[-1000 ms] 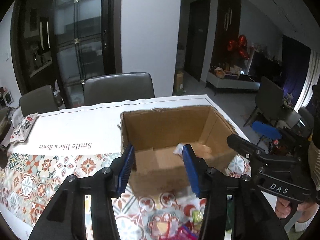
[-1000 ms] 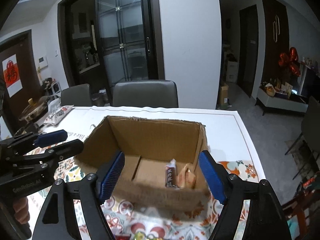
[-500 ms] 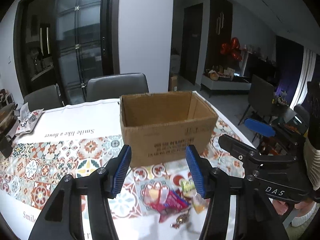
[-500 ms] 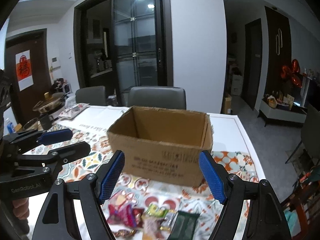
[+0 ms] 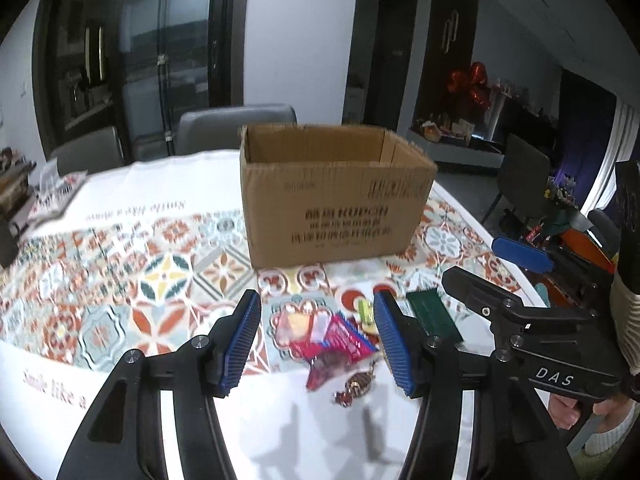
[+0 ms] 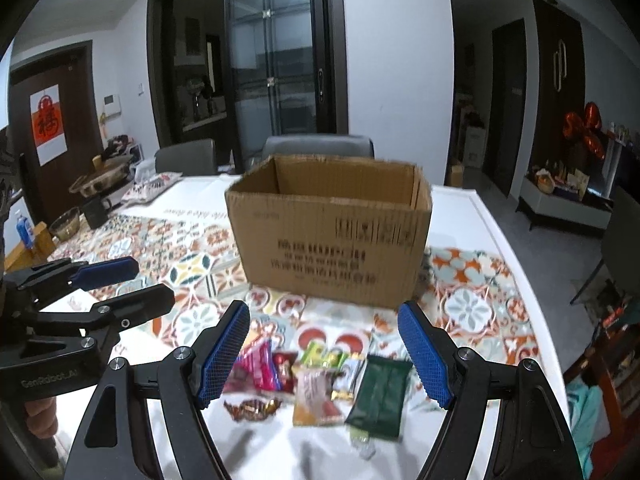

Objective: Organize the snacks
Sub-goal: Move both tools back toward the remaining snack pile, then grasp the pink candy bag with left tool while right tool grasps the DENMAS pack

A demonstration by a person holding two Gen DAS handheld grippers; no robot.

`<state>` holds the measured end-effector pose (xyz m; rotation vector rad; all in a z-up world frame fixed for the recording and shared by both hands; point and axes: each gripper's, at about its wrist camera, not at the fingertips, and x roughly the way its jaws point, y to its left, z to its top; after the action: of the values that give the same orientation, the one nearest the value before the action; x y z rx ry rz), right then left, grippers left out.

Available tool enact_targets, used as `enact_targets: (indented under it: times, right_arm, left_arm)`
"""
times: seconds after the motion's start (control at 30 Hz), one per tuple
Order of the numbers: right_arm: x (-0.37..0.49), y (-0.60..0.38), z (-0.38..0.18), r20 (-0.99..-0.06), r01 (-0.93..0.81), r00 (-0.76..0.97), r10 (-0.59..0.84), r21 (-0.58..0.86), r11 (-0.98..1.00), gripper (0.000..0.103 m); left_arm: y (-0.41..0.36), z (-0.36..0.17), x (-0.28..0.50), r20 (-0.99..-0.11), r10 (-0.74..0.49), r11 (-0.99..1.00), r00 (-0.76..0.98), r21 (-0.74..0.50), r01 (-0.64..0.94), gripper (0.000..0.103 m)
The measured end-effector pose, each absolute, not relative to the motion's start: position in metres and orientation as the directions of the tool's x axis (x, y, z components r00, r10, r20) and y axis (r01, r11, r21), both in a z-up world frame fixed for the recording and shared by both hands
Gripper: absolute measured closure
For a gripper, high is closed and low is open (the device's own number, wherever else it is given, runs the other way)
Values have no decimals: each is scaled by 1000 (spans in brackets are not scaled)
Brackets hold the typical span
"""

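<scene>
Two tongs of mine spread and bare, left gripper [image 5: 316, 336], right gripper [image 6: 324, 354], over snacks [image 6: 316, 376] near the table's [image 6: 486, 216] front edge, cardboard box [image 6: 332, 232] beyond.

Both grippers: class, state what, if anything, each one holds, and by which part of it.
Nothing is held. The left gripper and the right gripper both hover with jaws open above the snack packets, touching none.

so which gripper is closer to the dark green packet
Right. The dark green packet lies between the right gripper fingers, toward the right one; the left gripper sits over the red packets to its left.
</scene>
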<state>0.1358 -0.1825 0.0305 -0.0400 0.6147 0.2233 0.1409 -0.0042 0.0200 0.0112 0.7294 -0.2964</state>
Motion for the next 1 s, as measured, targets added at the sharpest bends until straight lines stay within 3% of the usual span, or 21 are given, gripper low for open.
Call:
enact_targets:
  times: [0.5,1.0]
  right_arm:
    - [147,-182,-27,-702,-204,687,189,64,977,26]
    - [169,-184,-66,-772,-169,606,189,107,980,38]
  left_arm:
    - [-8,-41,158,-762,-328,940,559,-206,271,46]
    - [-6,-86,185,-808,-381,925,449,-330,191,46]
